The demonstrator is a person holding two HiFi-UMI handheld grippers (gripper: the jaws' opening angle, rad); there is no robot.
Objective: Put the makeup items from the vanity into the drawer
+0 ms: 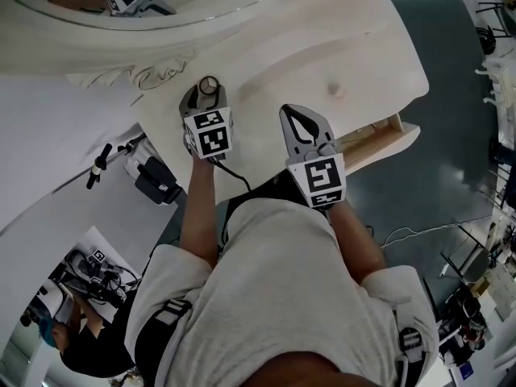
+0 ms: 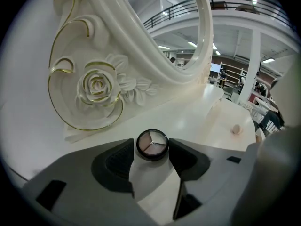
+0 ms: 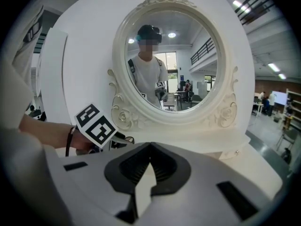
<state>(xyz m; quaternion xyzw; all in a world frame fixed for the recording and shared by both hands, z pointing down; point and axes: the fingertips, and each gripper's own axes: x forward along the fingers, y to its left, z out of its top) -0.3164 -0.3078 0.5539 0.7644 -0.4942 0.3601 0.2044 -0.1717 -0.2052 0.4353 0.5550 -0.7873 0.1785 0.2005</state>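
1. Tongs first: the left tongs (image 2: 151, 150) are spread wide. The small round black eyeshadow pot (image 2: 152, 144) sits right between their tips and is not pinched.
2. Push them a bit further, so both dark pads (image 2: 117, 161) reach the pot's sides.
3. Squeeze slowly and evenly, or the pot may slide on the smooth white vanity top (image 2: 202, 112).
4. The right tongs (image 3: 149, 166) are pressed together and empty. The open pale wooden drawer (image 1: 385, 138) waits just beside them, on their right.
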